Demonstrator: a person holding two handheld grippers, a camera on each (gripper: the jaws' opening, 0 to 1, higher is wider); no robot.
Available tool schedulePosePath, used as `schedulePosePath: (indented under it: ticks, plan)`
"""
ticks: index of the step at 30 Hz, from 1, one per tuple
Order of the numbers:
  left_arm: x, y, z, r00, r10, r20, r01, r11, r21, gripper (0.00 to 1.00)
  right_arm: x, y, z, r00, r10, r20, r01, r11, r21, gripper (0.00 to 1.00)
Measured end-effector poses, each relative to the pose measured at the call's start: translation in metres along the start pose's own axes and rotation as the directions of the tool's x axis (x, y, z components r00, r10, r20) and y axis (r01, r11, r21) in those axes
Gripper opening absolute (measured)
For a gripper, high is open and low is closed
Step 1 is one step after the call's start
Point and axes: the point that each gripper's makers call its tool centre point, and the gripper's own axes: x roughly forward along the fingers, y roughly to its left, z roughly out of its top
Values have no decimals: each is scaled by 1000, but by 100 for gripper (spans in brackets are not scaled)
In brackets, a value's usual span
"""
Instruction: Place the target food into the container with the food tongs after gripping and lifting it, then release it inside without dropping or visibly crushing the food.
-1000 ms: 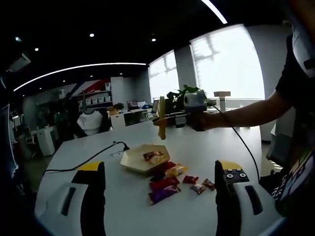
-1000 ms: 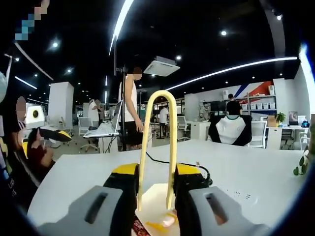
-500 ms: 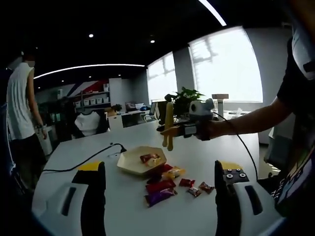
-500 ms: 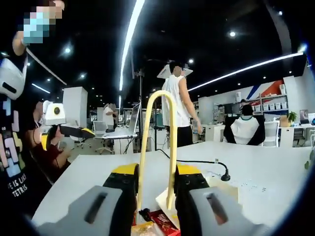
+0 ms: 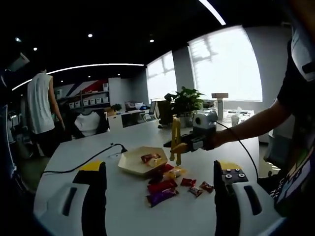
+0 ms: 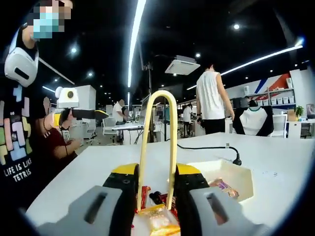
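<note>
Tongs [image 6: 157,147], yellow, pinched between the right gripper [image 6: 156,189] jaws, loop end away from the camera, tips hidden low between the jaws; held so, presumably, to let a squeeze of the gripper close the tongs on a snack. Seen from the left gripper view, pointing down over the pile of wrapped snacks [image 5: 170,181]. Just beyond the jaws, a yellow-wrapped snack [image 6: 158,219] right below the tongs, red ones beside it; likely the pick, though which is the target cannot be told. Farther right, the pale tray [image 6: 231,178] with a couple of snacks already inside, near enough for a short carry. Left gripper [image 5: 157,196] jaws wide apart, holding nothing, hovering on the near side of the white table [image 5: 128,211], pile between and beyond them.
</note>
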Motion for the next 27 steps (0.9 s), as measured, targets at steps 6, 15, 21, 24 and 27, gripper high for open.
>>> schedulePosePath:
  ticks: [6,15,21,24,27]
  plan:
    - [-2,2,-2,1000,6,-8,-6,1000,-8,95,5,0,-16,999,3,-32,-4,1000,-30,24]
    - [-2,2,-2,1000,10,-8,-10,1000,-14,95,4,0,-29,998,3,-61,-4,1000,-26,25]
    - [-2,3,-1,1000,9,-4,-9,1000,-11,95,4,0,-31,998,4,-58,-4,1000,-12,25]
    - [-2,3,0,1000,11,0,-11,1000,-17,95,4,1,-35,997,5,-76,-7,1000,-24,25]
    - [-2,4,-1,1000,13,-2,-13,1000,-14,95,5,1,-37,997,5,-79,-7,1000,-22,25]
